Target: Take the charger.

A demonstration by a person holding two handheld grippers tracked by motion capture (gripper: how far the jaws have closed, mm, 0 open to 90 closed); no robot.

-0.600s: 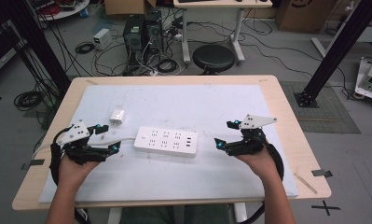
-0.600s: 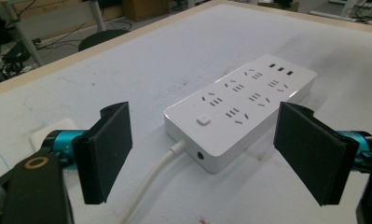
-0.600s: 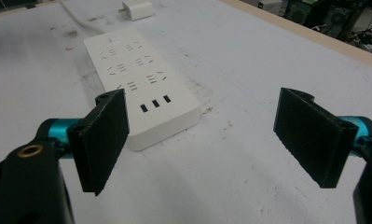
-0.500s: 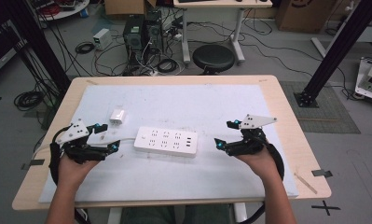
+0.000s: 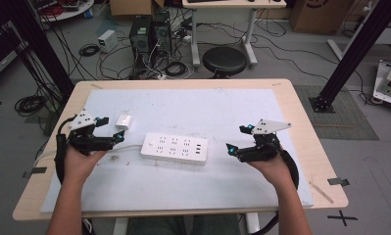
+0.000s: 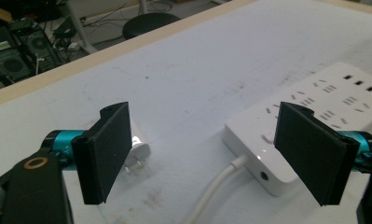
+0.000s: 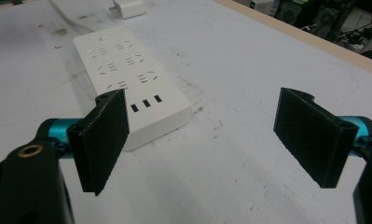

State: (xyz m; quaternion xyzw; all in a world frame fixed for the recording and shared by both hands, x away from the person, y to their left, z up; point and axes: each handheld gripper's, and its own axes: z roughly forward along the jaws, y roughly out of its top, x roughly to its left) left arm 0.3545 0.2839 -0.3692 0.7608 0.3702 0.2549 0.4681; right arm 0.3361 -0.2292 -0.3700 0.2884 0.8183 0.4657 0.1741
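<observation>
While you look down from the high view, your left gripper and right gripper flank one white power strip lying flat mid-table, both spread with nothing between the jaws; one small white plug adapter sits apart from the strip, just beyond your left gripper, and the strip's cord trails off toward your left hand. In the left gripper view, your jaws stand wide over the table, the adapter lying on its side with two prongs showing, the strip's cord end just beside it. In the right gripper view, your jaws gape near the strip's far end, where you can count three small ports. By my judgement nothing is plugged in yet: grasping the adapter and seating it all remain
</observation>
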